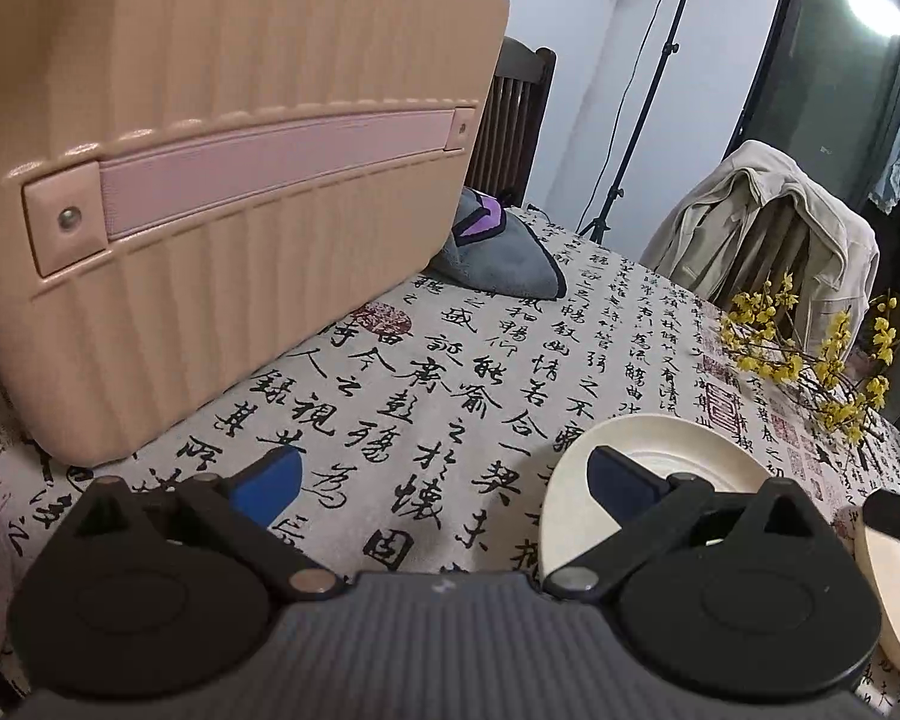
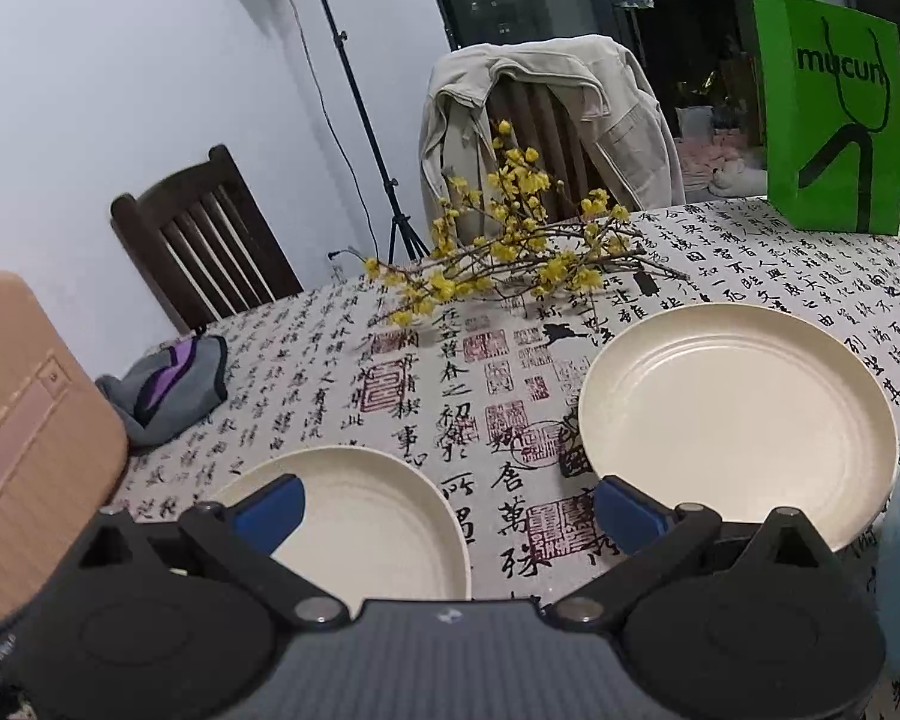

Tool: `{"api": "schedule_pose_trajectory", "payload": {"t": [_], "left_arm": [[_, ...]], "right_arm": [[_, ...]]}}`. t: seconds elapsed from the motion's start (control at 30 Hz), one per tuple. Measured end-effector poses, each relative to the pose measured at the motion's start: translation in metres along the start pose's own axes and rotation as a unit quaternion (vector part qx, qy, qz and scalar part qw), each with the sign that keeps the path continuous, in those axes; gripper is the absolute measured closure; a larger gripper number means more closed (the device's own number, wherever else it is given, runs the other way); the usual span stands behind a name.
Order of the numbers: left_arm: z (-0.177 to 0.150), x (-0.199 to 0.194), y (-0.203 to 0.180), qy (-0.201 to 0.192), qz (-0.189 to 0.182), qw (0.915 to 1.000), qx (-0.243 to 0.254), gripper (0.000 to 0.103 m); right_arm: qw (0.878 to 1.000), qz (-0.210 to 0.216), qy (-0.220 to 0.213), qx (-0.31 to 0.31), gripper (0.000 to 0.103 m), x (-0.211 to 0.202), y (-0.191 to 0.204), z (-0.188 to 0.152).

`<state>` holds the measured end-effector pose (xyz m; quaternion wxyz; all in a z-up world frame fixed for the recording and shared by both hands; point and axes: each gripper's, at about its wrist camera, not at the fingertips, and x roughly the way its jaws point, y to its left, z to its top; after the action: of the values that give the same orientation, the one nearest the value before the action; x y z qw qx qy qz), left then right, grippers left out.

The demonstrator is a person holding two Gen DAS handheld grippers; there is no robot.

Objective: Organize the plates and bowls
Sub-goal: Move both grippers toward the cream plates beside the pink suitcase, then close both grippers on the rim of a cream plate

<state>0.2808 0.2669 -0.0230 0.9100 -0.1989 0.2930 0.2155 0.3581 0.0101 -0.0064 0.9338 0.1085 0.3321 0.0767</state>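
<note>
two smooth cream plates lie on the calligraphy-printed tablecloth [image 2: 510, 396]: the near plate [image 2: 378, 528] low centre behind the released right gripper [image 2: 450, 510], the far plate [image 2: 738, 420] right. left gripper [image 1: 444, 480] gapes, a plate [image 1: 648, 462] behind its right finger. ribbed peach case [image 1: 210, 180] upper left; green "mucun" bag [image 2: 834, 114] upper right.

Left tongs [image 1: 444, 477]: spread wide, empty, low centre.
Cream plate [image 1: 678, 450]: lower right, on the table [image 1: 450, 372].
Peach suitcase [image 1: 210, 180]: upper left.
Yellow blossom branches [image 1: 810, 360]: right.
</note>
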Motion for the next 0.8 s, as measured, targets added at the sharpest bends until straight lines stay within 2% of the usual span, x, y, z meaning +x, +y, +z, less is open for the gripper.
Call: {"api": "schedule_pose_trajectory", "payload": {"t": [0.37,0.67,0.8], "left_arm": [[-0.001,0.002,0.001,0.004,-0.004,1.0000,-0.007,0.000],[-0.006,0.011,-0.003,0.026,-0.015,0.9996,-0.002,0.000],[-0.009,0.012,-0.008,0.025,-0.018,0.9995,0.008,0.000]], "right_arm": [[0.999,0.030,0.009,0.010,0.000,0.002,-0.007,0.000],[0.999,0.023,0.012,0.019,0.000,0.006,-0.018,0.002],[1.000,0.013,0.014,0.018,0.005,0.010,-0.021,0.002]]}}
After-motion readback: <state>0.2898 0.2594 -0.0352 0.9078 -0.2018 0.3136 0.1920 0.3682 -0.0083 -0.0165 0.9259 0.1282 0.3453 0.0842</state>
